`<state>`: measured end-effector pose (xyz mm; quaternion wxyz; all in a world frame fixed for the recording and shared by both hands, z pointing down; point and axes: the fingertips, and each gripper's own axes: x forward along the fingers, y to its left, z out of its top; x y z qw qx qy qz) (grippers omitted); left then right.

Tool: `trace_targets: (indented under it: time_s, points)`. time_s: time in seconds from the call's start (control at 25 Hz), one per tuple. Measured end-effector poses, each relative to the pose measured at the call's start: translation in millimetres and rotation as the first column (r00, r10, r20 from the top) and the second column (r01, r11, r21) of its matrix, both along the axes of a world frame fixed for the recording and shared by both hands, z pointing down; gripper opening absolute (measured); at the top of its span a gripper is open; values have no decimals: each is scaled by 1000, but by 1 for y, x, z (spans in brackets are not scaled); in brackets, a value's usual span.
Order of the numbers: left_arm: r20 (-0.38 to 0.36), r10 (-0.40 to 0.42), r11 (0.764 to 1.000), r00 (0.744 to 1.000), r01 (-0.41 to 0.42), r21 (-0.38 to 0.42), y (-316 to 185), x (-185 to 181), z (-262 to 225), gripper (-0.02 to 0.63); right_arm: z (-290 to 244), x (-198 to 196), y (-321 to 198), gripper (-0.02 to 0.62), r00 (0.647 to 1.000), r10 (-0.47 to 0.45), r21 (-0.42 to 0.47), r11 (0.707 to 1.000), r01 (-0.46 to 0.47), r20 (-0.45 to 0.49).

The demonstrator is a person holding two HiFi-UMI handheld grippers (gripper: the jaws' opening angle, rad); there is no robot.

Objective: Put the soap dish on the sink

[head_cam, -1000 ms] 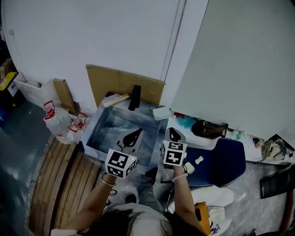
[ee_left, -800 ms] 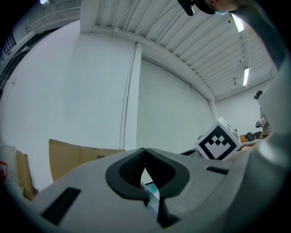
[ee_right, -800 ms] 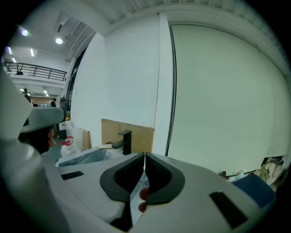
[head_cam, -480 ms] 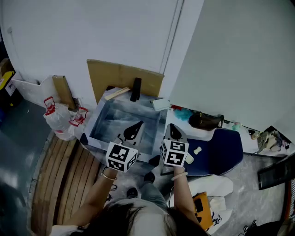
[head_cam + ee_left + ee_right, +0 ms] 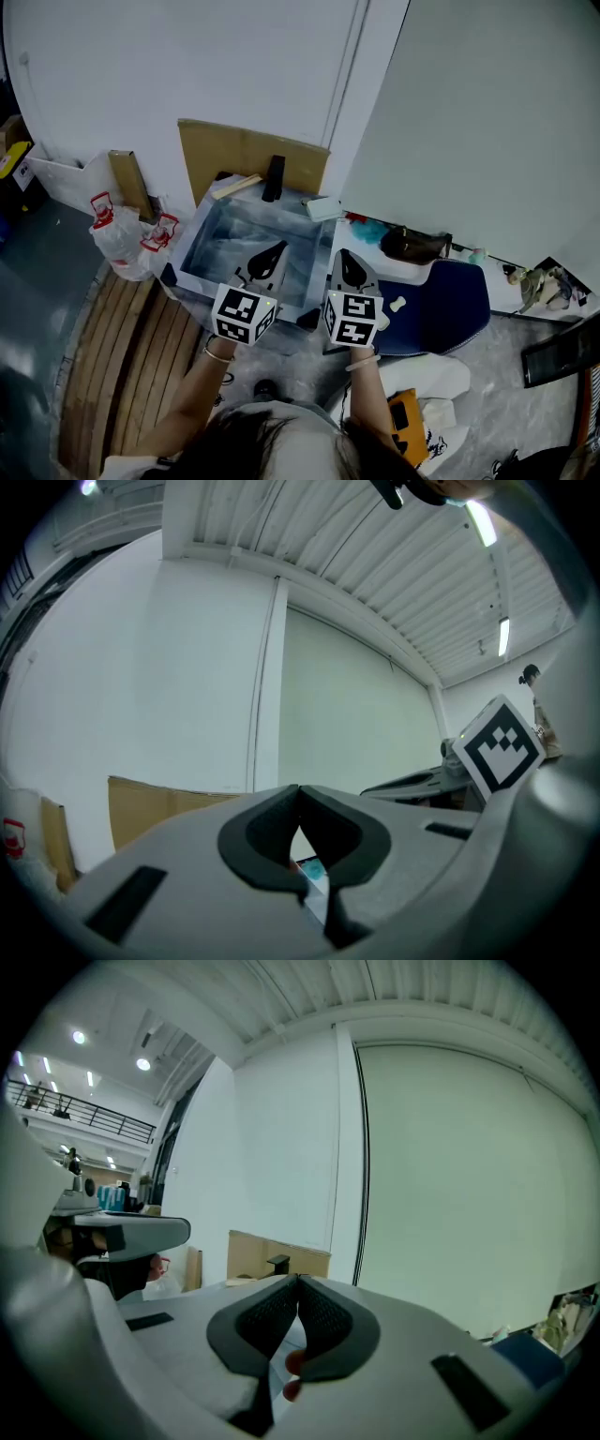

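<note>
Soap dish (image 5: 322, 208): a pale, flat rectangle lying at the far right corner of the sink (image 5: 193, 246), seemingly on its rim, well apart from both grippers. The left hand-held gripper (image 5: 271, 253) has its jaws pressed together at the tips with nothing between them (its own view shows the dark pads meeting (image 5: 298, 797)). The right hand-held gripper (image 5: 344, 259) is closed in the same way and empty (image 5: 298, 1283). Both hang side by side over the near edge of the sink, the left above the basin, the right above its near right corner. At the far rim stands a black faucet (image 5: 273, 178), with a sheet of cardboard (image 5: 244, 157) leaning on the wall behind it. Left of the sink sits a plastic bag (image 5: 122, 246); to the right, a dark bag (image 5: 412, 246) and a blue chair seat (image 5: 445, 314).
</note>
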<state>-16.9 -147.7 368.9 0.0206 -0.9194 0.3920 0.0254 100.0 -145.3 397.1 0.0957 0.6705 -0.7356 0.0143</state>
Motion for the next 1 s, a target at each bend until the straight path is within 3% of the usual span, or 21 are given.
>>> trace_targets:
  time_s: [1.0]
  points:
    - [19, -86, 996, 996, 86, 13, 108, 40, -13, 9, -33, 21, 112, 26, 993, -119, 76, 990, 120, -9]
